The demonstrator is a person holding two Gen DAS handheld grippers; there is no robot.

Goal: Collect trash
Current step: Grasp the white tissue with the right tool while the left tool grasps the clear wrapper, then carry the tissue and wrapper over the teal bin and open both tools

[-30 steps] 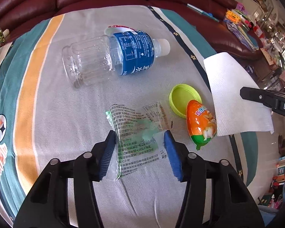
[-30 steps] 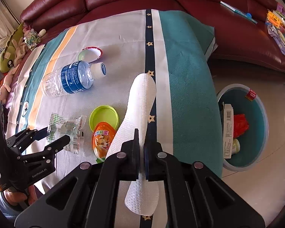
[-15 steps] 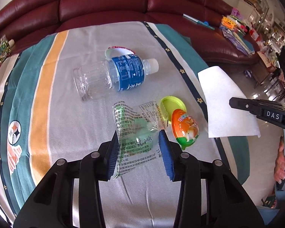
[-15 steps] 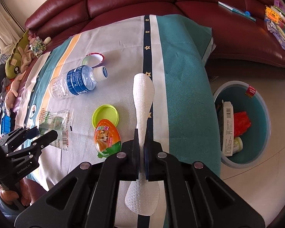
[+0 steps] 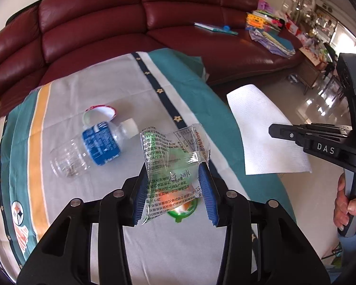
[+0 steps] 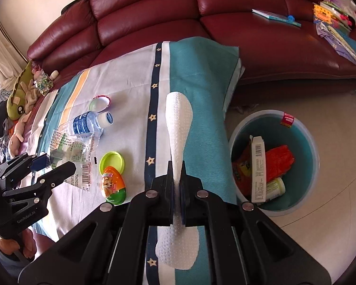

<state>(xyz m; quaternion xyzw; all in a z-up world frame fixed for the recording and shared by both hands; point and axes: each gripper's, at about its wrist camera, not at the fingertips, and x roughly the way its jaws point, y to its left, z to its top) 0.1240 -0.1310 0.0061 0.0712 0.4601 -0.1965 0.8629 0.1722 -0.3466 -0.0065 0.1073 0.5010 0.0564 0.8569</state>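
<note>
While the maroon sofa [image 6: 154, 11] fills the background, a striped cloth [image 6: 201, 76] covers the worktop beside a teal bin [image 6: 306, 128] holding trash. The right claw [image 6: 177, 197] is clenched on a white paper towel [image 6: 178, 118]. The left claw [image 5: 174, 187], jaws just narrowed, grips a clear wrapper [image 5: 170, 156] lifted above the cloth.

"DAS" marks the right tool [image 5: 330, 150]; "GenRobot.AI" marks the left tool [image 6: 29, 217].
</note>
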